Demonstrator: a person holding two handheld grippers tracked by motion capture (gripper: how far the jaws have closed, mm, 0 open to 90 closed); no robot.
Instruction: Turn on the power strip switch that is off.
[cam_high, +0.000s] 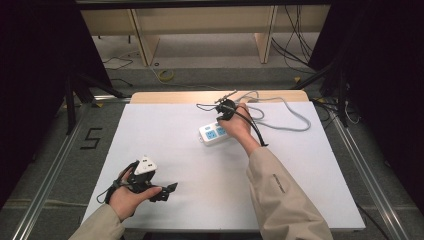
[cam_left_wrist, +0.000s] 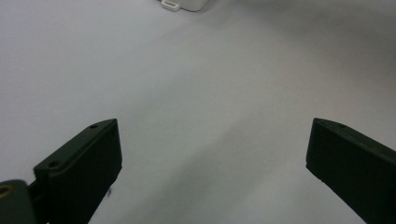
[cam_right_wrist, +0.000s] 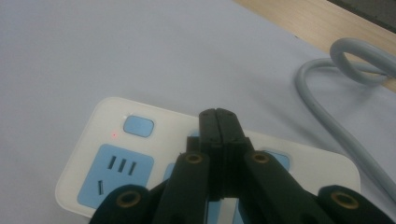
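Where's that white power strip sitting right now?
In the high view the power strip lies on the white table, right of centre toward the far edge, under the shut right tongs, its grey cable looping behind.

Bare white tabletop (cam_high: 165, 145) is lying open between the left gripper (cam_high: 167, 191) and the power strip (cam_high: 214, 133), leaving a free path across the middle. The right gripper (cam_right_wrist: 217, 116), jaws pressed together, is hanging over the strip's sockets, blocking approach from above. Behind the strip, the grey cable (cam_high: 287, 112) is looping over the far right of the table, crowding that corner.
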